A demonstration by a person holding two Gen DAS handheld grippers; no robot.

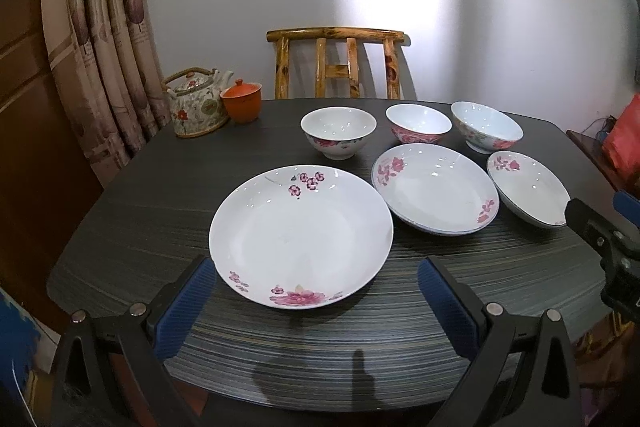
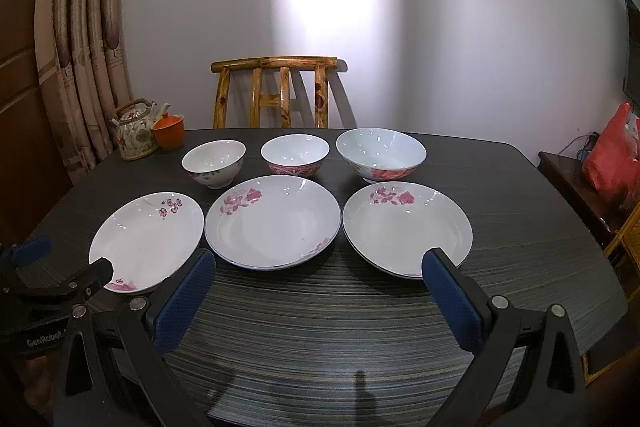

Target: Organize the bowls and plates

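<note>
Three white floral plates lie in a row on the dark table: left plate [image 1: 300, 235] [image 2: 148, 239], middle plate [image 1: 434, 187] [image 2: 272, 221], right plate [image 1: 528, 193] [image 2: 406, 227]. Behind them stand three bowls: left bowl [image 1: 338, 131] [image 2: 214, 161], middle pink bowl [image 1: 418, 125] [image 2: 295, 153], large right bowl [image 1: 486, 125] [image 2: 380, 153]. My left gripper [image 1: 316, 307] is open and empty, its fingers either side of the left plate's near rim. My right gripper [image 2: 320, 299] is open and empty, in front of the middle and right plates.
A floral teapot [image 1: 196, 103] [image 2: 136, 131] and an orange lidded cup [image 1: 242, 101] [image 2: 168, 133] stand at the table's back left. A wooden chair [image 1: 336, 63] [image 2: 276, 91] is behind the table. Curtains [image 1: 104, 39] hang at the left. A red bag [image 2: 612, 155] is at the right.
</note>
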